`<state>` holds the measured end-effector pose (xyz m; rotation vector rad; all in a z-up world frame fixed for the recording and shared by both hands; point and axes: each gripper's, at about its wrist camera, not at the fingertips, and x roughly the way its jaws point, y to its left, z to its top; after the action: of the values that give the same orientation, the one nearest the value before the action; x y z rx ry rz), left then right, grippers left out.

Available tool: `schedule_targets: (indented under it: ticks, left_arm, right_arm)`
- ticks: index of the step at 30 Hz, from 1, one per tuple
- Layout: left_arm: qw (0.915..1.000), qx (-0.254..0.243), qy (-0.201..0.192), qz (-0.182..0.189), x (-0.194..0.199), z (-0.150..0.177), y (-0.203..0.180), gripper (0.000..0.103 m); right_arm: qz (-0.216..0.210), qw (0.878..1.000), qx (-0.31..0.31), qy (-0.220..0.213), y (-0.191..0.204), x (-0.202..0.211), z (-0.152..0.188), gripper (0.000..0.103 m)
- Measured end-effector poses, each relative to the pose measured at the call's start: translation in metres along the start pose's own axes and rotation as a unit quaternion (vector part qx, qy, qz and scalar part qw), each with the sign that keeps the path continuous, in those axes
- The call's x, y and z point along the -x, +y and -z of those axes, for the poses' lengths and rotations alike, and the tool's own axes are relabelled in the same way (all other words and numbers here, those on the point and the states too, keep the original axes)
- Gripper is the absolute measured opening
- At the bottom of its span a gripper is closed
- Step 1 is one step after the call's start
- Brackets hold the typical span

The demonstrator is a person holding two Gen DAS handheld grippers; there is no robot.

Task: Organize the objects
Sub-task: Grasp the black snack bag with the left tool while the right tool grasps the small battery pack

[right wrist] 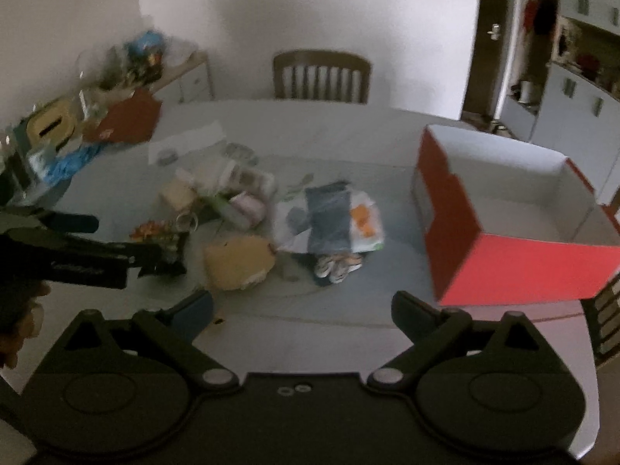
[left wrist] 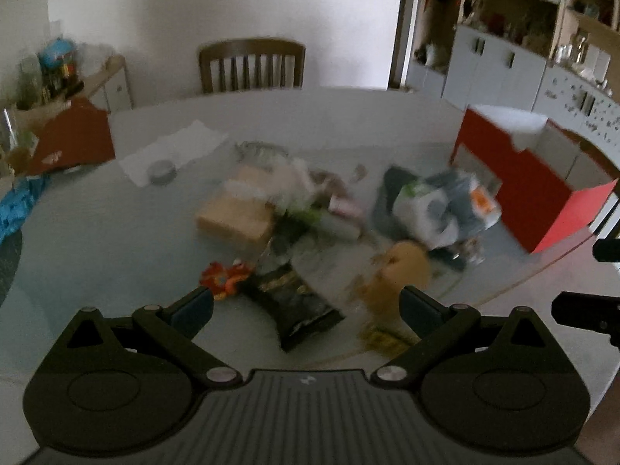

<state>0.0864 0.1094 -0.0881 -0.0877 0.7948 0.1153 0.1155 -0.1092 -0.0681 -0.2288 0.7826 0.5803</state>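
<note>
Red box [right wrist: 503, 232]: open, nothing inside | left tool [left wrist: 306, 302]: open | right tool [right wrist: 302, 310]: open

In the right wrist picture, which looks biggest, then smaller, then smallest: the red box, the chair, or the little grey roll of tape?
1. red box, biggest, though it is also nearest the camera.
2. chair, but only its backrest shows, far behind the table.
3. grey tape roll, clearly smallest.
</note>
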Motion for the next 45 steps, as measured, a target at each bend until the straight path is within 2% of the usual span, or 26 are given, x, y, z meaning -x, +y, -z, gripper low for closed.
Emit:
schedule_targets:
  ticks: [8, 13, 18, 22, 25, 27, 31, 35, 38, 39, 40, 45]
  left_arm:
    - [0.9994, -0.005, 0.034, -0.001, -0.033, 0.002, 0.012, 0.101]
    - [0.9990, -0.007, 0.044, 0.008, -0.045, -0.001, 0.016, 0.099]
    - [0.9979, -0.013, 0.061, 0.015, -0.057, 0.000, 0.013, 0.099]
    - [0.9969, -0.007, 0.076, 0.022, -0.065, 0.000, 0.016, 0.091]
    - [0.9957, 0.015, 0.087, 0.030, -0.071, -0.001, 0.024, 0.088]
    - [0.9947, 0.027, 0.092, 0.037, -0.073, -0.001, 0.028, 0.081]
    - [0.9940, 0.027, 0.095, 0.047, -0.075, -0.003, 0.031, 0.074]
    - [0.9928, 0.022, 0.101, 0.059, -0.076, -0.005, 0.031, 0.067]
    - [0.9922, 0.018, 0.105, 0.065, -0.075, -0.006, 0.032, 0.063]
    - [0.9920, 0.017, 0.106, 0.067, -0.075, -0.007, 0.032, 0.060]
    - [0.9920, 0.015, 0.106, 0.067, -0.075, -0.007, 0.032, 0.053]
    - [0.9912, 0.003, 0.111, 0.072, -0.071, -0.006, 0.034, 0.046]
  right_arm:
    - [-0.010, 1.000, 0.000, 0.018, 0.004, -0.025, -0.011, 0.095]
    - [-0.042, 0.997, 0.037, 0.048, 0.023, -0.048, -0.010, 0.093]
    - [-0.059, 0.993, 0.062, 0.078, 0.040, -0.068, -0.007, 0.085]
    - [-0.069, 0.990, 0.076, 0.094, 0.052, -0.082, -0.005, 0.081]
    - [-0.076, 0.988, 0.087, 0.102, 0.060, -0.090, -0.003, 0.076]
    - [-0.079, 0.987, 0.096, 0.105, 0.065, -0.094, -0.004, 0.069]
    - [-0.087, 0.984, 0.105, 0.112, 0.073, -0.101, -0.005, 0.059]
    - [-0.089, 0.983, 0.101, 0.126, 0.076, -0.109, -0.006, 0.039]
    - [-0.086, 0.983, 0.103, 0.127, 0.078, -0.110, -0.007, 0.033]
    - [-0.085, 0.983, 0.104, 0.127, 0.078, -0.110, -0.008, 0.027]
    - [-0.084, 0.983, 0.105, 0.127, 0.079, -0.111, -0.008, 0.024]
    - [-0.090, 0.982, 0.098, 0.135, 0.076, -0.108, -0.008, 0.020]
